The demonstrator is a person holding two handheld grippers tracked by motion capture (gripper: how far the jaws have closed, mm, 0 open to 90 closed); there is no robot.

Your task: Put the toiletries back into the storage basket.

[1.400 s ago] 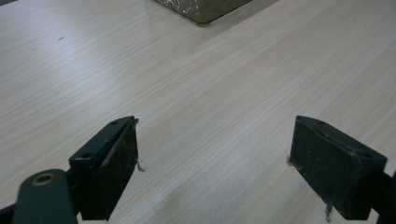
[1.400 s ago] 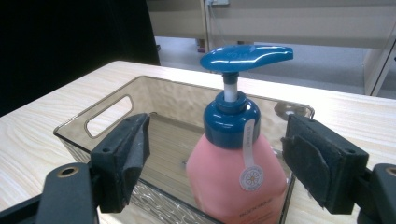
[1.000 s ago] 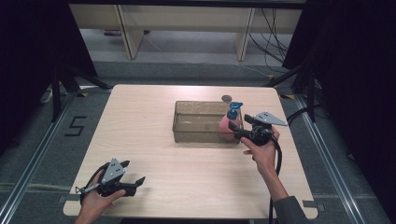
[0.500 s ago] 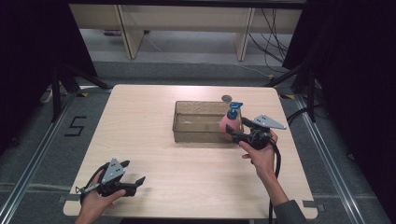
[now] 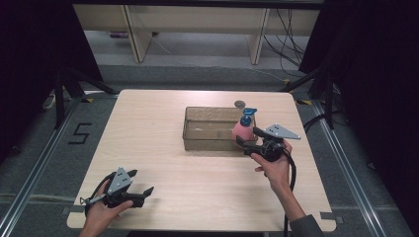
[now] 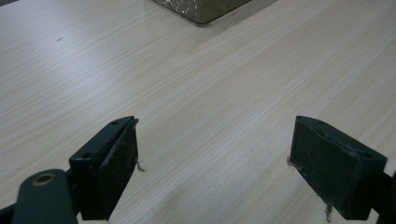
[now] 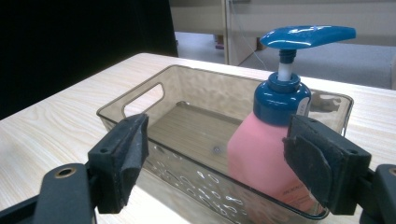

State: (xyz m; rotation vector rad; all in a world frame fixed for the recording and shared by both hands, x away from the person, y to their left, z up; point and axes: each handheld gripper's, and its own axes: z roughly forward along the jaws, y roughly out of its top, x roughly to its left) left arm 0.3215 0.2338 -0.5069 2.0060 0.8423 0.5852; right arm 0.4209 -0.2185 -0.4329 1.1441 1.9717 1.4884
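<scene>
Pink pump bottle (image 7: 261,158) with blue collar and blue pump head stands upright inside clear brown-tinted bin (image 7: 140,100), at bin's right end near front wall. Bin has cut-out handle in end wall; sits on light wood table (image 5: 163,148), right of centre. Small dark round thing (image 5: 240,104) just behind bin. Right gripper (image 5: 248,138) at bin's near right corner, jaws wide apart, holding nothing, bottle beyond them. Left gripper (image 5: 146,193) near table's front left corner, jaws spread, empty, over bare wood.
</scene>
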